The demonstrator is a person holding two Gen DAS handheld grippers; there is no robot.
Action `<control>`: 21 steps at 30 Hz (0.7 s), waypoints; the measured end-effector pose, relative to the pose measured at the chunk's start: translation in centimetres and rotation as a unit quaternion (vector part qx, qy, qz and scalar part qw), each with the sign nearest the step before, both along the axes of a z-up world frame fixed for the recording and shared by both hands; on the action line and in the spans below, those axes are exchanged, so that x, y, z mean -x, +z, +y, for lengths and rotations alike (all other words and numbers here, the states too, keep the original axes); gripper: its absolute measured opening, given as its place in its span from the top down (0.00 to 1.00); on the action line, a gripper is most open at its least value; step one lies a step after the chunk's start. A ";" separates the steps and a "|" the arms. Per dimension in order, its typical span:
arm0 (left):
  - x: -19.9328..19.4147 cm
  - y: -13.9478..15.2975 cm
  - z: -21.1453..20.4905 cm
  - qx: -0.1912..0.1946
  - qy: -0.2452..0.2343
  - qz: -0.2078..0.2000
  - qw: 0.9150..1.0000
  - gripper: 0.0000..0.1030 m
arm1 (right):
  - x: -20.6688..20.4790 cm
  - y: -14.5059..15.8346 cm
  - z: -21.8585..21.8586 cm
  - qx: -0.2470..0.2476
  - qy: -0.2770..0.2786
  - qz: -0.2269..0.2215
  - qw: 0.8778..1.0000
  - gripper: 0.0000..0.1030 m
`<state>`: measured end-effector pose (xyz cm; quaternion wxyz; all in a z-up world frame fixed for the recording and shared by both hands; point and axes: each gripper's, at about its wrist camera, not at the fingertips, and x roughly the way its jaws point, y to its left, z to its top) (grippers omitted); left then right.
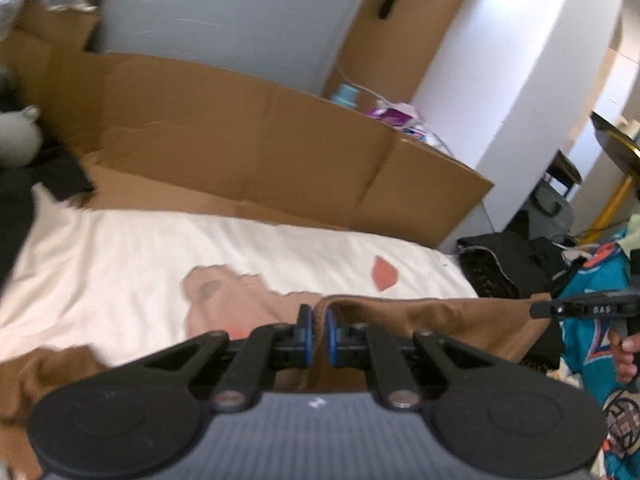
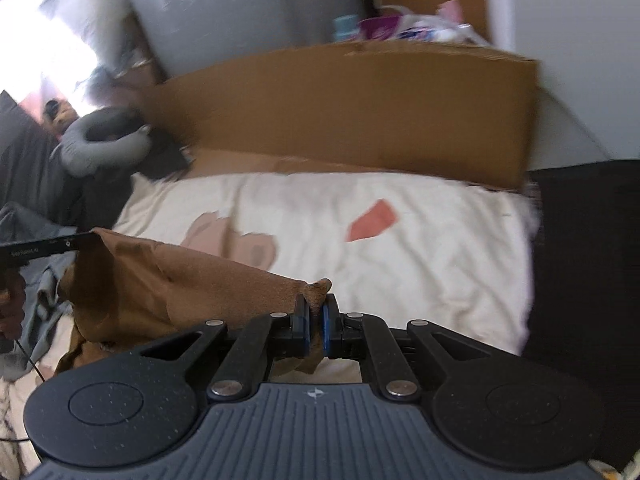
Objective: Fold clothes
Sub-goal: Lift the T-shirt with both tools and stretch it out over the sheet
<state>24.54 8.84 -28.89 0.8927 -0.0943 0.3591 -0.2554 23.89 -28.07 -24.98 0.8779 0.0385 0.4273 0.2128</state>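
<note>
A grey neck pillow [image 2: 100,140] lies at the left end of the bed; the left gripper [image 1: 318,330] is clenched on one edge of the brown garment [image 1: 420,320]; the cloth hangs stretched above the cream sheet [image 1: 160,248], which bears a bear print and a red patch; the right gripper [image 2: 316,322] grasps its other bunched corner; a cardboard panel [image 2: 360,112] stands behind.

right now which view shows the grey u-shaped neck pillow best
The right wrist view: the grey U-shaped neck pillow shows whole, with its opening visible, at the bed's far left. The left wrist view catches only a blurred grey end at its left edge.
</note>
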 end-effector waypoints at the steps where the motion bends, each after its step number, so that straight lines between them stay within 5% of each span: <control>1: -0.4 -0.1 -0.5 0.002 -0.005 0.001 1.000 0.92 | 0.1 0.2 -0.5 0.005 -0.008 -0.001 1.000 0.96; 14: -4.4 -0.1 -5.8 0.009 -0.040 -0.004 0.999 0.91 | 2.1 4.2 -3.6 0.036 -0.058 -0.014 0.998 0.96; 21: -4.6 -1.9 -6.1 0.010 -0.030 0.031 0.999 0.73 | 0.6 2.0 -5.1 0.043 -0.093 0.007 0.995 0.96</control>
